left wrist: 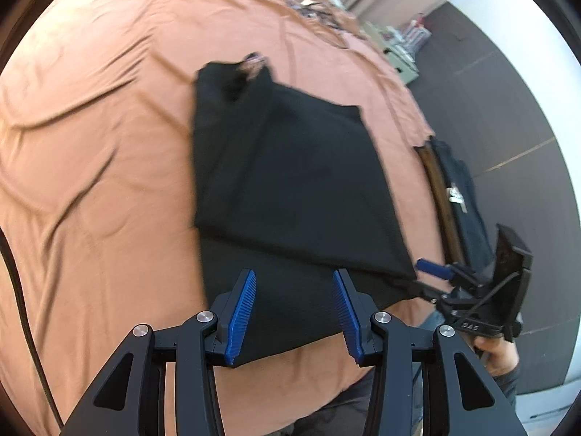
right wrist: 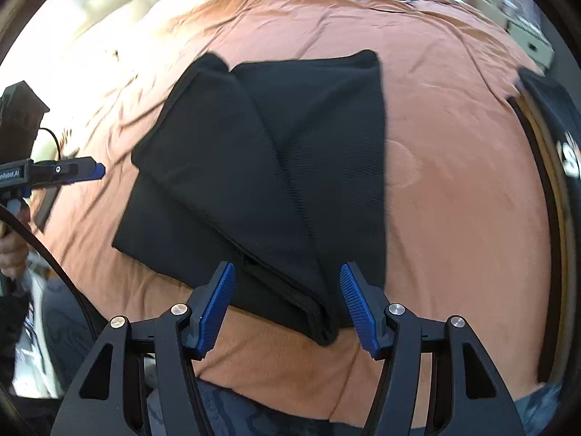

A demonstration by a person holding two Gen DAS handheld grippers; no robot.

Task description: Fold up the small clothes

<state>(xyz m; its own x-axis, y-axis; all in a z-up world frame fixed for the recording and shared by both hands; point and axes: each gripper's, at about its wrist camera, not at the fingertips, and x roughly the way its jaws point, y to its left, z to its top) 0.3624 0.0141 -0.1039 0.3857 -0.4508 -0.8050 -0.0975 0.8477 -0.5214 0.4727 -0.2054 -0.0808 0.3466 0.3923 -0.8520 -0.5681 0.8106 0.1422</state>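
A black garment (left wrist: 290, 189) lies partly folded on the terracotta bedspread (left wrist: 101, 152), with two flaps laid over its middle. It also shows in the right wrist view (right wrist: 276, 167). My left gripper (left wrist: 294, 290) is open and empty, just above the garment's near edge. My right gripper (right wrist: 287, 287) is open and empty, its blue pads (right wrist: 218, 305) on either side of the garment's near corner. The right gripper shows in the left wrist view (left wrist: 435, 272) at the garment's right corner. The left gripper shows in the right wrist view (right wrist: 90, 172) left of the garment.
Another dark garment with a white print (left wrist: 457, 196) hangs over the bed's wooden side rail (left wrist: 435, 181) on the right. A dark floor (left wrist: 508, 116) and boxes (left wrist: 399, 54) lie beyond the bed. A black cable (left wrist: 21, 290) runs along the left.
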